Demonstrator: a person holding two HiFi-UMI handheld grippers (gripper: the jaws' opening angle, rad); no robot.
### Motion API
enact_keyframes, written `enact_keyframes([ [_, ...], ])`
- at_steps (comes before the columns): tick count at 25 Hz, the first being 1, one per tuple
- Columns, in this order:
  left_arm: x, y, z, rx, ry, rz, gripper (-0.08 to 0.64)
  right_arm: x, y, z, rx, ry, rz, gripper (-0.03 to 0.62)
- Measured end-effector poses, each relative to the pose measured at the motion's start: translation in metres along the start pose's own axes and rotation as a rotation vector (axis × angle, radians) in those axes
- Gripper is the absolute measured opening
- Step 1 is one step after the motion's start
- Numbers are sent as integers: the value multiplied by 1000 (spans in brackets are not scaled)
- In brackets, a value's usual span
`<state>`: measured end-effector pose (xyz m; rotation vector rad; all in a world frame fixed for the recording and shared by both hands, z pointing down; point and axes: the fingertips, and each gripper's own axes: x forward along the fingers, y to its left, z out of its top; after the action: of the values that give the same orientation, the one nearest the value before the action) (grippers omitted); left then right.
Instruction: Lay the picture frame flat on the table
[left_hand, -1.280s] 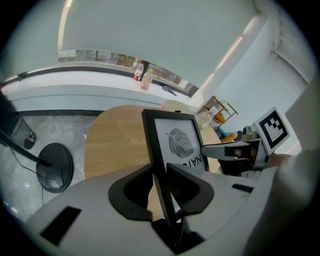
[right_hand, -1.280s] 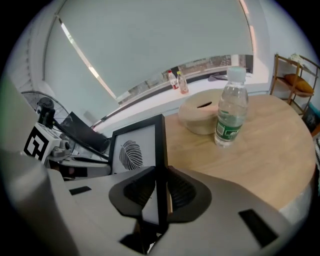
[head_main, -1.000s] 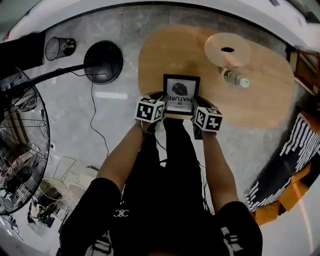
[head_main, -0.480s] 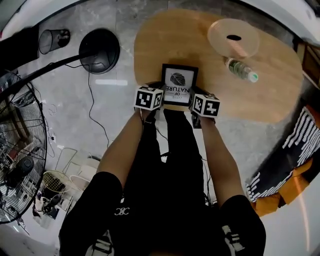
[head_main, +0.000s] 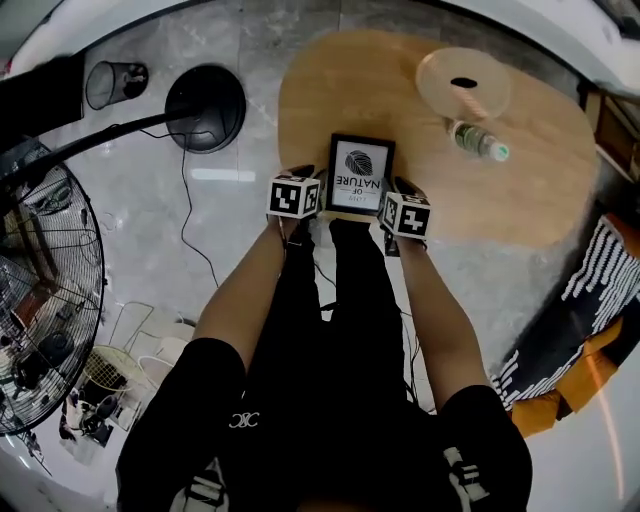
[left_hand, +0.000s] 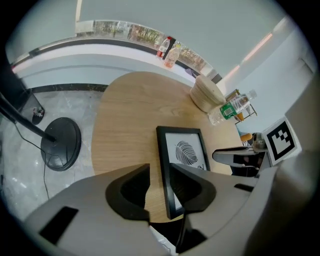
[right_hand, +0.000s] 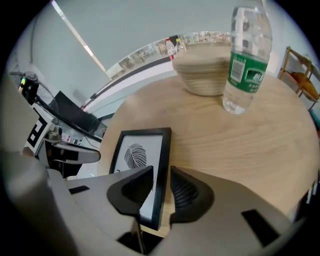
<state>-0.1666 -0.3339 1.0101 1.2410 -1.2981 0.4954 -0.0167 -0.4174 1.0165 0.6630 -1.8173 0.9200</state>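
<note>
The black picture frame (head_main: 358, 172) with a leaf print lies flat on the near edge of the round wooden table (head_main: 330, 90). My left gripper (head_main: 308, 178) is at its left side and my right gripper (head_main: 398, 188) at its right side. In the left gripper view the frame's (left_hand: 185, 150) left rail runs between my left gripper's (left_hand: 160, 182) jaws, which are opening, with a gap beside the rail. In the right gripper view the frame's (right_hand: 137, 155) right rail runs between my right gripper's (right_hand: 161, 187) opening jaws.
A plastic water bottle (head_main: 478, 142) lies and a round wooden bowl (head_main: 465, 85) stands on the table's far right. A black stand base (head_main: 205, 108) and a wire bin (head_main: 105, 85) are on the floor to the left, and a big fan (head_main: 40, 300) further left.
The frame now sits a little farther onto the table and looks flatter. Both grippers have shifted from over its near corners to its sides.
</note>
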Motion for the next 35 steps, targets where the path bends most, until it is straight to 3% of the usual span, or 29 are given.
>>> enact_keyframes([
  [5, -75, -9, 26, 65, -132, -8, 106, -72, 21, 42, 33, -193, -67, 87],
  [7, -116, -21, 40, 129, -198, -5, 53, -115, 41, 60, 19, -294, -77, 61],
  [8, -140, -29, 47, 164, -238, -6, 39, -140, 54, 68, 0, -346, -80, 17],
  [13, -274, -73, 90, 345, -483, -15, 25, -265, 125, 109, -112, -616, -100, 15],
  [18, -404, -112, 76, 437, -662, -5, 21, -387, 196, 111, -157, -808, -85, 15],
  [23, -498, -148, 72, 558, -801, -28, 20, -493, 247, 133, -228, -1033, -77, 14],
  [29, -595, -156, 72, 530, -963, -31, 20, -582, 291, 116, -229, -1199, -96, 14],
  [35, -655, -163, 71, 533, -1036, -8, 20, -624, 319, 98, -245, -1271, -108, 14],
])
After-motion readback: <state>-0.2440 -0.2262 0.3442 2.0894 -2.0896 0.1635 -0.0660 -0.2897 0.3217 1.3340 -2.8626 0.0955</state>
